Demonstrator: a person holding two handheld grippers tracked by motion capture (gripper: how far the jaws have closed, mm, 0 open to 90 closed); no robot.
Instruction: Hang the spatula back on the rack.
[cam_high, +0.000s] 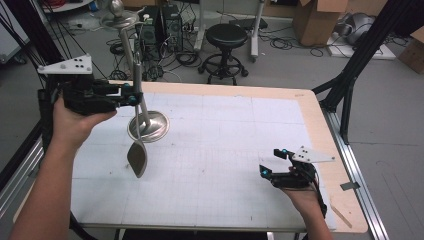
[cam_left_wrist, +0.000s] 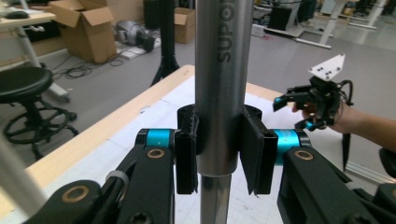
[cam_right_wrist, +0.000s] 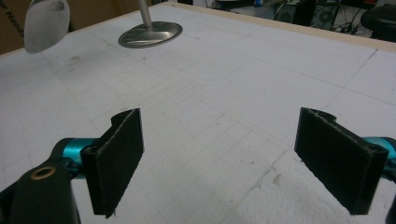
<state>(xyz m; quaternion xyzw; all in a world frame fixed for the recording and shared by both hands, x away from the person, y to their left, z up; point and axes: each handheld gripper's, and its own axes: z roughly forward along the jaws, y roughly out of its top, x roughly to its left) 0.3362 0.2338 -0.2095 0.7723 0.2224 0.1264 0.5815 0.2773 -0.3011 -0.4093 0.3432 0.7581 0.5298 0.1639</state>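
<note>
Leftmost in the high view, the left gripper (cam_high: 131, 96) is held up above the table's near-left part, its jaws clamped on the handle of a long polished steel ladle-like utensil (cam_high: 136, 85). That handle runs steeply from top to bottom of the grip: a round bowl-shaped end stands high above the gripper, and a darker spoon-shaped end (cam_high: 137, 159) hangs below it, clear of the white gridded table top (cam_high: 225, 145). In the left gripper view the black pads (cam_left_wrist: 186, 154) press on both sides of the shiny tube (cam_left_wrist: 219, 84), which bears dark lettering and narrows just under the grip.

Just behind the hanging spoon end, a round shallow steel dish (cam_high: 150, 126) lies on the table, touching the surface; the right gripper view shows it (cam_right_wrist: 150, 34) far off, with a slim steel stem rising from it, and the spoon end (cam_right_wrist: 45, 23) floating to its left.

Farther right, near the table's front-right edge with its pale wooden border (cam_high: 320, 135), the right gripper (cam_high: 273, 162) rests low in the person's hand. Its jaws stand wide apart with nothing between them, and the two black pads (cam_right_wrist: 116, 161) frame only bare gridded table. It is well apart from the utensil and the dish.
</note>
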